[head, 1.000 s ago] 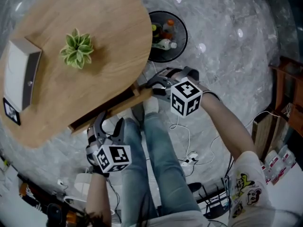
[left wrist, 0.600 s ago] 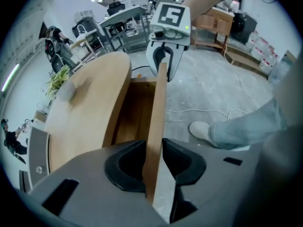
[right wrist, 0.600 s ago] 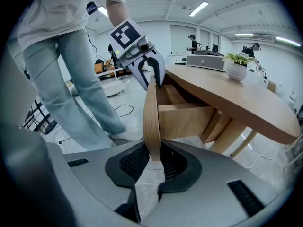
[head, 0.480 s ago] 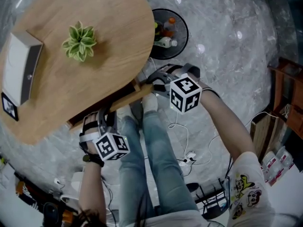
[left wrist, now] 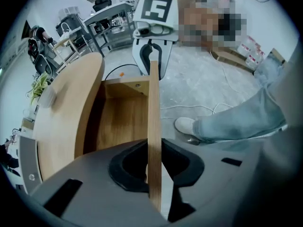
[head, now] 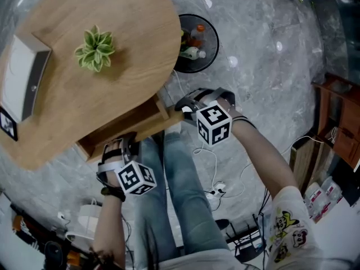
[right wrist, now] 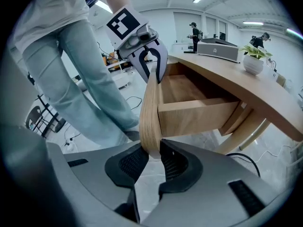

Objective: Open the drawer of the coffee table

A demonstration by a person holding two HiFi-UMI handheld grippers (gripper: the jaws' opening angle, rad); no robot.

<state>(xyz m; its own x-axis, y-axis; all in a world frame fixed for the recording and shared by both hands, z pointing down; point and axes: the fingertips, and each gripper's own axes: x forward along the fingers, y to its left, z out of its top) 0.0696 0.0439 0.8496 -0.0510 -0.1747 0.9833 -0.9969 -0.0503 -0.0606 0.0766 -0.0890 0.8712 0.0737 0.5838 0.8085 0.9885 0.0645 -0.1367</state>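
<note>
The wooden coffee table (head: 67, 106) has its drawer (head: 130, 118) pulled partway out, the inside showing. My left gripper (head: 117, 146) points down at the left end of the drawer front (left wrist: 154, 108). Its jaws have just been closing and now clamp the thin panel edge, as the left gripper view (left wrist: 154, 163) shows. My right gripper (head: 183, 103) is shut on the other end of the same drawer front (right wrist: 150, 112), the pads pressing the board on both sides (right wrist: 152, 156). Each gripper appears at the far end of the panel in the other's view.
A potted plant (head: 94, 48) and a grey box (head: 25, 75) stand on the table top. A round black bin (head: 196, 35) with bottles sits beside the table. The person's legs (head: 169, 201) are right behind the drawer. Cables (head: 216, 187) lie on the marble floor.
The left gripper went from open beside the table to the drawer front's left end and closed on it. The drawer slid further out toward the person, the right gripper with it.
</note>
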